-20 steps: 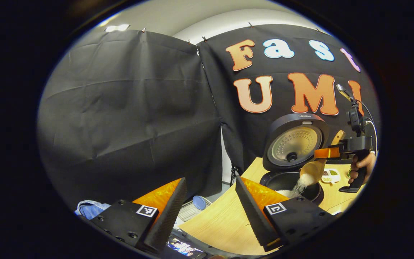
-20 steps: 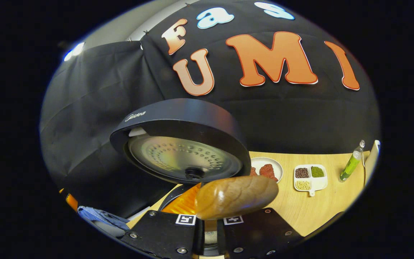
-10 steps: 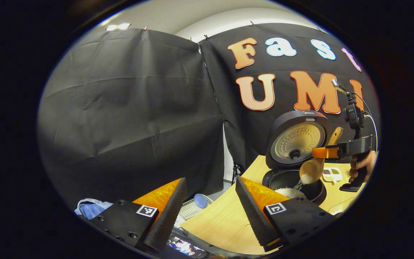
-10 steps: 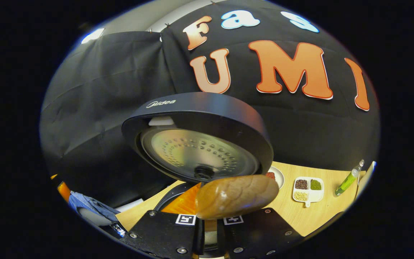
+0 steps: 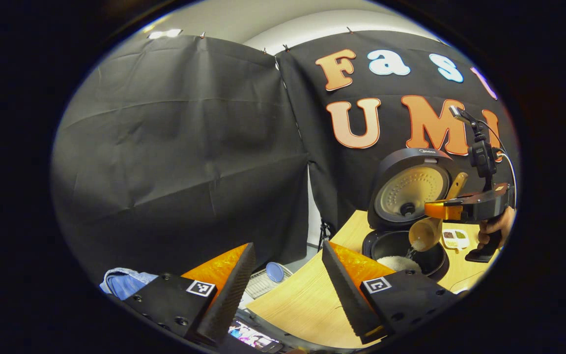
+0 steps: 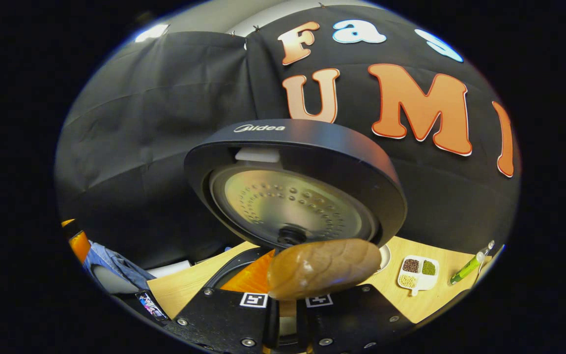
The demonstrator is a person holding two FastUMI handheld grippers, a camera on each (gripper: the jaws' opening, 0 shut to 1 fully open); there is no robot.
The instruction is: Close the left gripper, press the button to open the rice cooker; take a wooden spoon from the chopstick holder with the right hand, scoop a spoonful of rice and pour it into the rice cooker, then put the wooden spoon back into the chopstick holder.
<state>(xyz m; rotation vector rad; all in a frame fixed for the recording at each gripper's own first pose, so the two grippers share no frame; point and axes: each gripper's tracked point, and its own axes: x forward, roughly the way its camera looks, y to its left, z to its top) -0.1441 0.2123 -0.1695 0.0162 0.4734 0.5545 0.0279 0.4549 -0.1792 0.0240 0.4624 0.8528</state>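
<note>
Tipped further since a second ago, the wooden spoon [image 5: 425, 231], clamped in the right gripper [image 5: 442, 210], drips rice into the rice cooker [image 5: 403, 248] at four o'clock; left gripper [image 5: 288, 280] gapes, holding nothing.

in the right gripper view the wooden spoon [image 6: 323, 268] shows just its rounded handle end, which covers the fingertips of the right gripper [image 6: 287, 314] and most of the rice cooker [image 6: 293, 187] body below the raised lid. the divided dish [image 6: 418, 273] holds three fillings too small to identify. a white plate [image 6: 384, 255] peeks from behind the lid, mostly hidden. in the left gripper view the hand [image 5: 496, 227] is cut off at the edge.
</note>
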